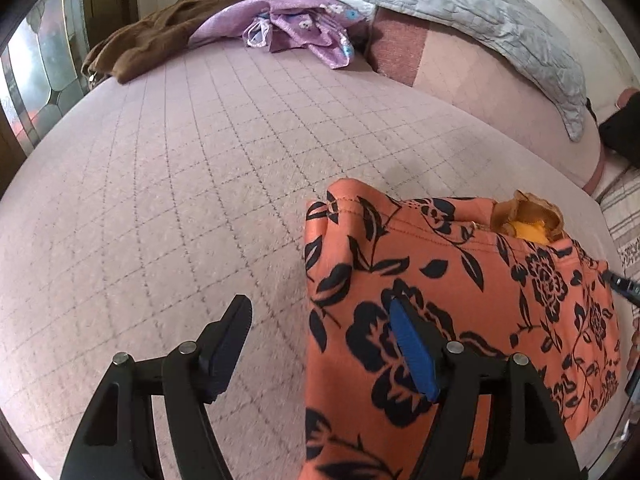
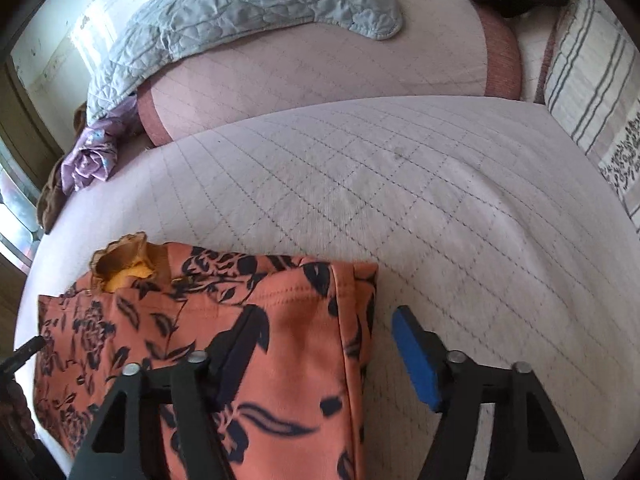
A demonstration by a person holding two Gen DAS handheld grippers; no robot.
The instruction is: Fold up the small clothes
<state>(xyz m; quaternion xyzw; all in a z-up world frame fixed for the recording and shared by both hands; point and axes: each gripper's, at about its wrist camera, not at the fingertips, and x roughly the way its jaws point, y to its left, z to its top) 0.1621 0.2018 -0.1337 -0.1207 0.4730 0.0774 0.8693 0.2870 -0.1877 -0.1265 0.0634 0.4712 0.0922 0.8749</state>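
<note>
The left gripper [image 1: 320, 322] points steeply downward with jaws apart, nothing clamped. The right gripper [image 2: 326, 330] points steeply downward too, jaws apart, nothing clamped.

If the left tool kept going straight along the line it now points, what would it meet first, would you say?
Most likely the left edge of the orange floral garment, which lies between the open fingers of the left tool, or the quilted pink bed cover right beside it. Depth is hard to judge here.
</note>
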